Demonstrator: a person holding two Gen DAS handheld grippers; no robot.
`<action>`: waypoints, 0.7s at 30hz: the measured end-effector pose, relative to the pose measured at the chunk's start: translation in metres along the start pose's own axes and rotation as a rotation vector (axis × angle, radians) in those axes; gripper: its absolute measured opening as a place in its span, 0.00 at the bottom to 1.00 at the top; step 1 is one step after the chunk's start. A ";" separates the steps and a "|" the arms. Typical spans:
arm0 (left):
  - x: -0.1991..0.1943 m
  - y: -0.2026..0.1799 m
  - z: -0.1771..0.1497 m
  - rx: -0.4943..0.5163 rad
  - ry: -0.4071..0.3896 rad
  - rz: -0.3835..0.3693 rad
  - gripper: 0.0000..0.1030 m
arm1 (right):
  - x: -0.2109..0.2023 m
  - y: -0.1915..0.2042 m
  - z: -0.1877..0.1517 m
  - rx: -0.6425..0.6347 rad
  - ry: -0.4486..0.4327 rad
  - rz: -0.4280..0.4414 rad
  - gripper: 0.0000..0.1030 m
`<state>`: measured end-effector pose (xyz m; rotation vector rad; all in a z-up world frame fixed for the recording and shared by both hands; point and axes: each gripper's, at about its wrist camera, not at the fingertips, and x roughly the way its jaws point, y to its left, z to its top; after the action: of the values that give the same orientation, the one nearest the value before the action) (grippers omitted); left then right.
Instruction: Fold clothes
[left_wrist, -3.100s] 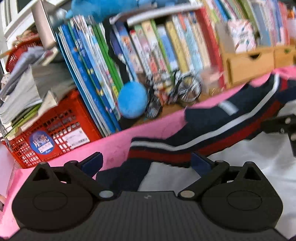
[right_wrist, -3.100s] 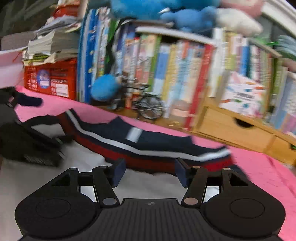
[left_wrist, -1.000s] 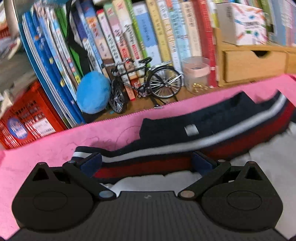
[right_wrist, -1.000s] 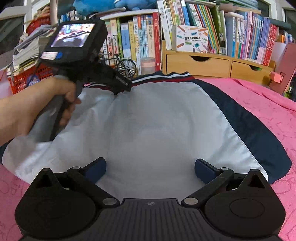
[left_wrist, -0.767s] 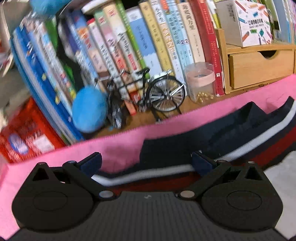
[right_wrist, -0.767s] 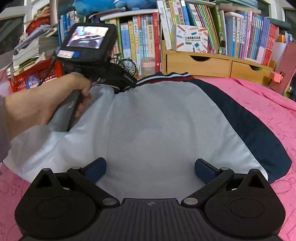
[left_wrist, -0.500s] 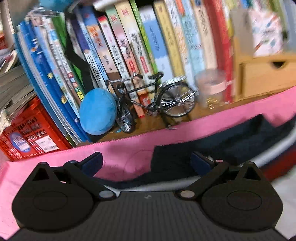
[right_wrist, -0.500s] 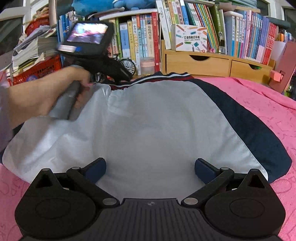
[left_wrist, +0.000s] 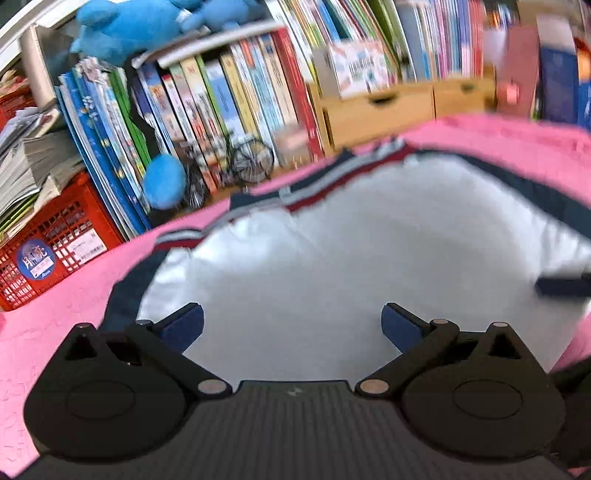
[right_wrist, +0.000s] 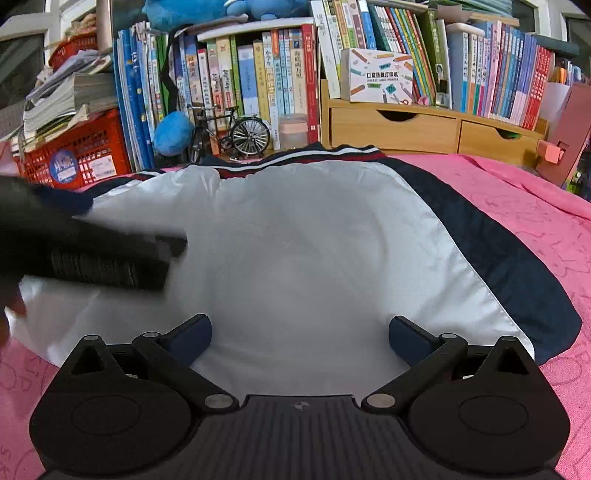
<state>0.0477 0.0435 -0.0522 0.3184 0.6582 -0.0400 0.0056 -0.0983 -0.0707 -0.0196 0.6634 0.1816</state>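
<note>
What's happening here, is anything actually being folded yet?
Not yet. A person holds a gripper in each hand over a white and navy garment spread flat on a pink cover in front of crowded bookshelves. The left gripper and the right gripper are both open, with nothing between their fingers. The garment's striped collar lies at the far edge, and no part is folded over.

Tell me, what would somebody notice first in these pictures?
First, the big white garment with navy edges, spread flat on the pink cloth in the middle. Behind it stands a crowded row of books, with a tiny model bicycle and a blue plush ball in front.
</note>
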 end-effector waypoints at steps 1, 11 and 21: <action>0.007 0.001 0.000 -0.013 0.015 -0.001 1.00 | 0.000 0.000 0.000 -0.001 0.000 -0.001 1.00; 0.074 0.019 0.050 -0.069 0.074 0.097 1.00 | 0.000 0.000 -0.001 0.001 0.000 0.001 1.00; 0.138 0.034 0.090 -0.179 0.166 0.077 1.00 | -0.001 -0.002 0.000 0.026 -0.004 -0.007 1.00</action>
<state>0.2150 0.0575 -0.0597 0.1752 0.8082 0.1192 0.0049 -0.1009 -0.0699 0.0036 0.6620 0.1658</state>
